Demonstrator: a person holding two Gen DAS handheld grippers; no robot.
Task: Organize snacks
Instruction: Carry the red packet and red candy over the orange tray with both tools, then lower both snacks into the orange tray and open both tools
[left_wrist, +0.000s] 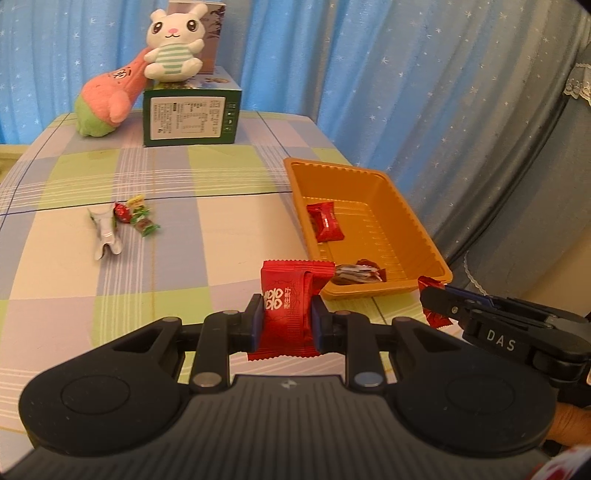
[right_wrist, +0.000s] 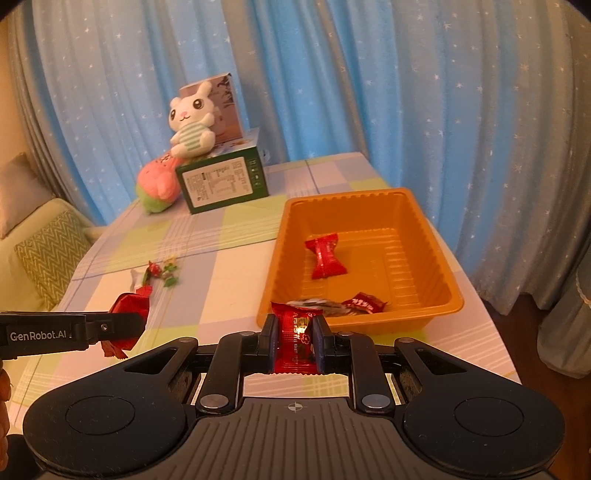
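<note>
My left gripper (left_wrist: 286, 319) is shut on a red snack packet (left_wrist: 286, 295) with white characters, held above the table near the front left corner of the orange tray (left_wrist: 406, 218). My right gripper (right_wrist: 297, 338) is shut on a red candy packet (right_wrist: 297, 332), just before the tray's near rim (right_wrist: 354, 323). The tray holds a red packet (right_wrist: 325, 254), a small red candy (right_wrist: 364, 302) and a dark wrapped candy (left_wrist: 354, 275). Several loose candies (left_wrist: 136, 216) lie on the checked tablecloth at the left. Each gripper shows in the other's view, the right (left_wrist: 430, 301), the left (right_wrist: 135, 325).
A green box (left_wrist: 192, 118) with a rabbit plush (left_wrist: 173, 44) on it and a pink plush (left_wrist: 107, 99) beside it stand at the table's far end. A white clip (left_wrist: 105, 232) lies by the loose candies. Blue curtains hang behind. A sofa cushion (right_wrist: 48, 254) is at the left.
</note>
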